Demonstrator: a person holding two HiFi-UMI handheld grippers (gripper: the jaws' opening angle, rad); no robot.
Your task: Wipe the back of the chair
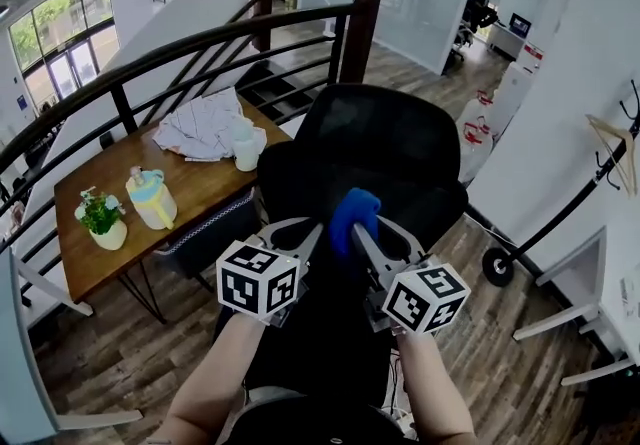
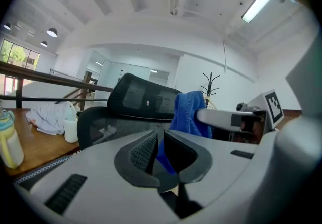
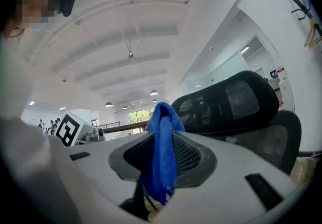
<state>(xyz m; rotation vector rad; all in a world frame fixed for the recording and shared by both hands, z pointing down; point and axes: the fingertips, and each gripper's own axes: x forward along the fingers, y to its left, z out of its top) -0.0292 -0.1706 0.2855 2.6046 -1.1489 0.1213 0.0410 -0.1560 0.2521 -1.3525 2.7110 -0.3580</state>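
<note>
While both forearms reach in from the bottom edge of the head view, a black office chair (image 1: 380,148) fills the centre of the frame, its mesh back turned toward the camera. A wooden worktop (image 1: 195,195) stands just beside the chair at centre left, below a curved dark railing (image 1: 200,45).

The right tool (image 1: 358,233) is clamped on a blue cloth (image 1: 355,208), which stands up from between its jaws and hangs below them in the right gripper view. The cloth sits in front of the lower chair back; whether it touches the chair cannot be told. The left tool (image 1: 318,228) lies just beside it at lower centre, its jaws drawn together with nothing held, the blue cloth showing just beyond them.

On the worktop lie a crumpled white garment (image 1: 205,123), a pale jug (image 1: 150,199) and a small potted plant (image 1: 103,221).
</note>
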